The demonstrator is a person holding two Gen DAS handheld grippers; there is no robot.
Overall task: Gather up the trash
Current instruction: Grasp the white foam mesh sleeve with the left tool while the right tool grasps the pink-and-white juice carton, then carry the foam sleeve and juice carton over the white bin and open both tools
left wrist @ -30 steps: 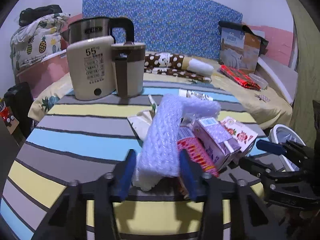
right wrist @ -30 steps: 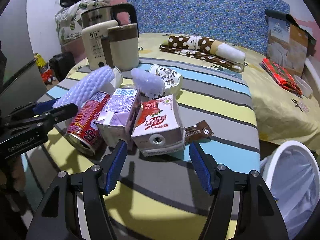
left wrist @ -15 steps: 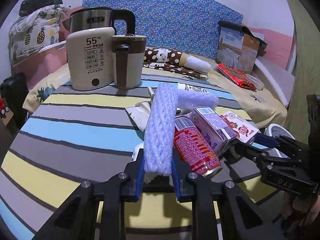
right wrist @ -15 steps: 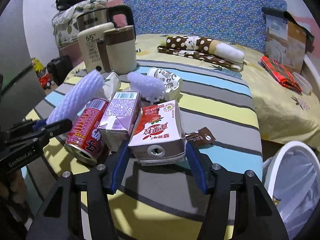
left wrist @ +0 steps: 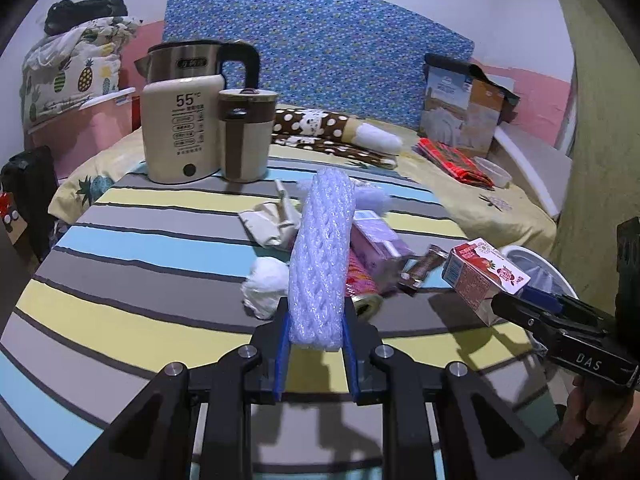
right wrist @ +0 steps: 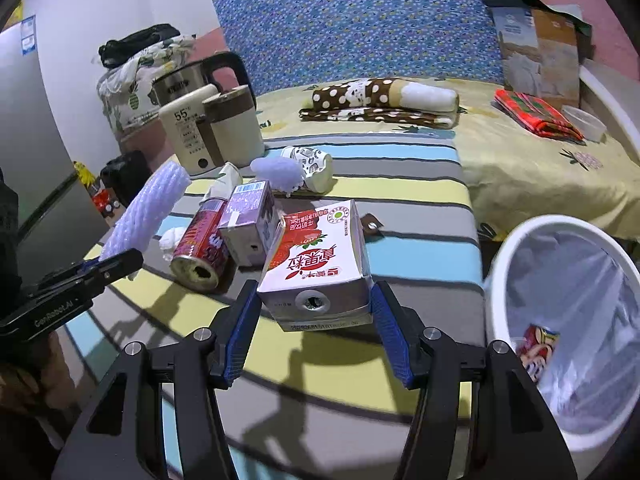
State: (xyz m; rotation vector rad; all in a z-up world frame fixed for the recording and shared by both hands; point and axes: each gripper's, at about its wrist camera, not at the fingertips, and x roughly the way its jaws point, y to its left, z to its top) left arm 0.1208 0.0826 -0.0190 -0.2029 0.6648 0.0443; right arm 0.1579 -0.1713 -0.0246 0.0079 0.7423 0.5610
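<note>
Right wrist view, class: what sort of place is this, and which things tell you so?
Most likely a bedroom. A bed with a yellow sheet and a rolled polka-dot blanket lies behind the striped table, and folded pineapple-print bedding is stacked at the left.

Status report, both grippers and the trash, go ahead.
Left gripper shut on foam sleeve. Right gripper shut on strawberry carton. Bin right, path unobstructed.

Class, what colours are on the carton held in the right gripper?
The carton is red and white with strawberry artwork, best seen in the right wrist view.
</note>
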